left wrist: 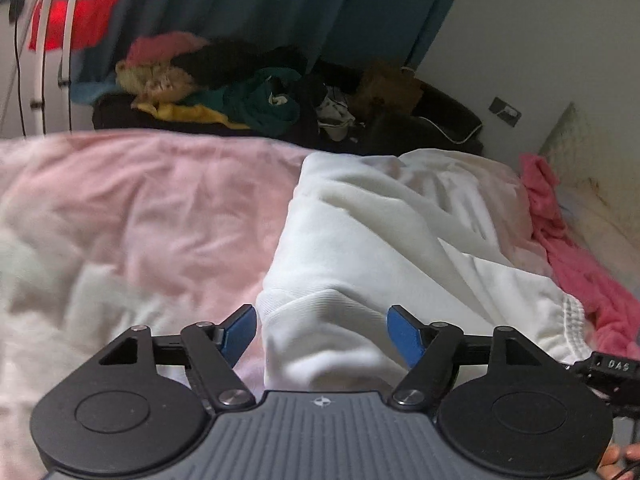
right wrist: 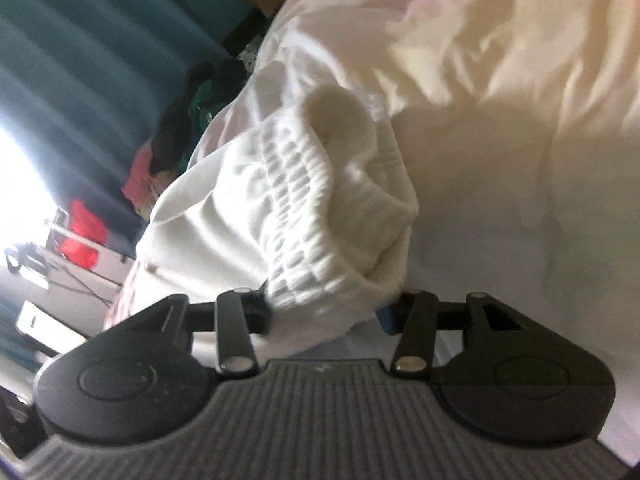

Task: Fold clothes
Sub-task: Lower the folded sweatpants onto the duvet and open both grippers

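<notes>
White sweatpants (left wrist: 380,236) lie across a pink bedspread (left wrist: 140,208). In the left wrist view my left gripper (left wrist: 321,334) is open, its blue pads on either side of the ribbed leg cuff (left wrist: 320,304) without closing on it. In the right wrist view my right gripper (right wrist: 324,312) has the elastic waistband (right wrist: 312,208) bunched between its fingers; the fabric hides the pads, and the jaws stand wide around it. The waistband also shows in the left wrist view (left wrist: 572,320) at the right.
A bright pink garment (left wrist: 572,248) lies to the right of the sweatpants near a pillow (left wrist: 584,168). A heap of mixed clothes (left wrist: 248,84) sits beyond the bed before teal curtains (left wrist: 280,4). A white rack with red cloth (left wrist: 72,20) stands far left.
</notes>
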{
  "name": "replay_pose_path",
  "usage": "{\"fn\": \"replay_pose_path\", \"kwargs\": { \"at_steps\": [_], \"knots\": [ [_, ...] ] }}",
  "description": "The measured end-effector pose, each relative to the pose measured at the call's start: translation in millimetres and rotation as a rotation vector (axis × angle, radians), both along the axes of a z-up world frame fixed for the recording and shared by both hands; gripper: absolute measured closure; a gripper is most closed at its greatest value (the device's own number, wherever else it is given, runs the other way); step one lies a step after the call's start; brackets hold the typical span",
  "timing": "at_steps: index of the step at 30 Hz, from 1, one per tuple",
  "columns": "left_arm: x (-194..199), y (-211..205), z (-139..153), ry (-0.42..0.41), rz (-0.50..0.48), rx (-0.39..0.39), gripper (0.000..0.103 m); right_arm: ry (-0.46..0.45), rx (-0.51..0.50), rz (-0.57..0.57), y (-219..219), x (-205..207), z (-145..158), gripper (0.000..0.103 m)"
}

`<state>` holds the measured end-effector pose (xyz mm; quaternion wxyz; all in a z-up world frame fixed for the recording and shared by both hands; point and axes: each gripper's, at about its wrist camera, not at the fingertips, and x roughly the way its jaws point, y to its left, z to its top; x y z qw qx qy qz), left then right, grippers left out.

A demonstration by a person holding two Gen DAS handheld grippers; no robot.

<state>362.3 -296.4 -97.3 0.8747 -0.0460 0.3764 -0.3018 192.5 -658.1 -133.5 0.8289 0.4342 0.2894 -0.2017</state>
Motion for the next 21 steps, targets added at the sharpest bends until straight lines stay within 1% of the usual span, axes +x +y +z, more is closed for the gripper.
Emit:
{"fn": "replay_pose_path", "kwargs": {
  "at_steps": [1, 3, 5, 10, 11, 13, 14, 15, 16, 18, 21],
  "knots": [
    [-7, 3, 11, -0.013, -0.003, 0.007, 0.028, 0.028, -0.041, 0.003, 10, -2, 13, 0.053],
    [-20, 11, 32, -0.036, -0.004, 0.007, 0.024, 0.053, -0.105, 0.013, 23, -9, 35, 0.053],
    [-37, 19, 56, -0.065, -0.005, 0.013, 0.023, 0.019, -0.15, 0.032, 36, -23, 59, 0.053],
    [-91, 45, 117, -0.16, -0.012, 0.005, 0.015, -0.037, -0.275, 0.079, 72, -59, 119, 0.053],
    [-102, 51, 127, -0.173, -0.015, 0.0, 0.014, -0.047, -0.3, 0.088, 79, -66, 131, 0.05],
    [-124, 63, 148, -0.2, -0.022, -0.011, 0.013, -0.082, -0.332, 0.107, 93, -83, 150, 0.03],
    [-135, 69, 158, -0.214, -0.025, -0.016, 0.011, -0.104, -0.352, 0.119, 103, -93, 163, 0.025],
    [-147, 75, 168, -0.227, -0.029, -0.021, 0.001, -0.125, -0.372, 0.134, 113, -102, 172, 0.014],
    [-159, 82, 177, -0.246, -0.035, -0.036, 0.0, -0.139, -0.397, 0.152, 121, -110, 182, 0.016],
    [-185, 95, 194, -0.285, -0.039, -0.047, 0.0, -0.144, -0.462, 0.181, 144, -129, 202, 0.016],
    [-219, 112, 212, -0.328, -0.029, -0.05, 0.0, -0.192, -0.523, 0.198, 180, -160, 224, 0.016]
  ]
}}
